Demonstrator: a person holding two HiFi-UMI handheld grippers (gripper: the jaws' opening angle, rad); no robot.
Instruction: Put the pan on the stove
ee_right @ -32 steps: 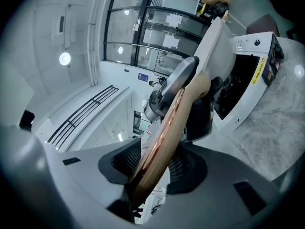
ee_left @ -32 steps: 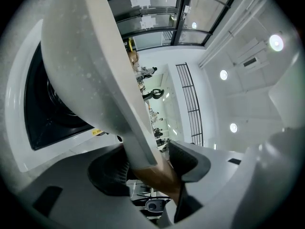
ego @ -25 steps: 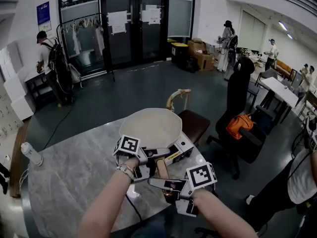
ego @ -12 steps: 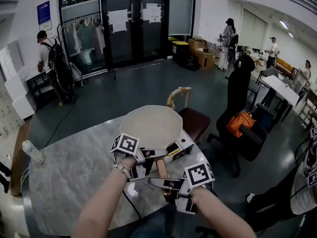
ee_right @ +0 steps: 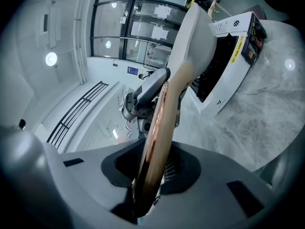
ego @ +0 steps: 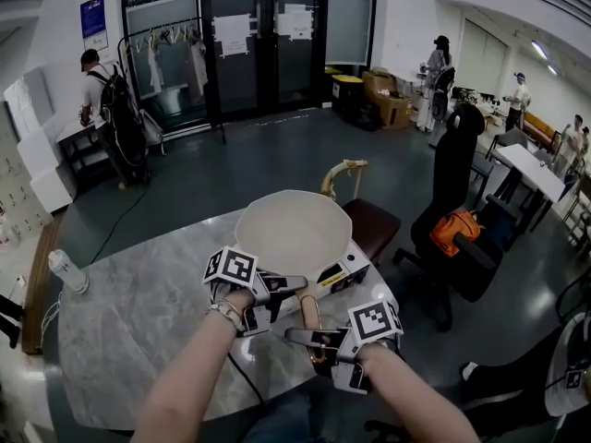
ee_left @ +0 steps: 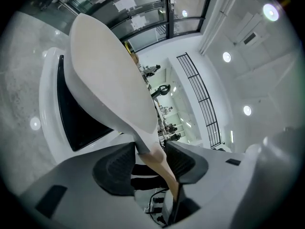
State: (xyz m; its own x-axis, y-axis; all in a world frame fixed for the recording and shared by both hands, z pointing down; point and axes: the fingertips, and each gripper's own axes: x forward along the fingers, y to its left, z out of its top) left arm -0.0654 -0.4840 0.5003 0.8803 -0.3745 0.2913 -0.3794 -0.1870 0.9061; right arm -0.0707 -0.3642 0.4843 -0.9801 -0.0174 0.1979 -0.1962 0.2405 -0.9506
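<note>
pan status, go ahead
Jaws closing on handle: left gripper, right gripper. Tilted pan over stove. Nothing in the way.

One pan [ego: 294, 231], one stove [ego: 343, 275], one bottle [ego: 68, 271], one table [ego: 138, 340], two tongs [ego: 297, 284] [ego: 294, 336]

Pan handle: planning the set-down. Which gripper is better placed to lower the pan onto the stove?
Left. The left gripper is closing on the handle by the pan, over the stove, so it likely steers the set-down better. The right gripper is closing on the handle's far end.
</note>
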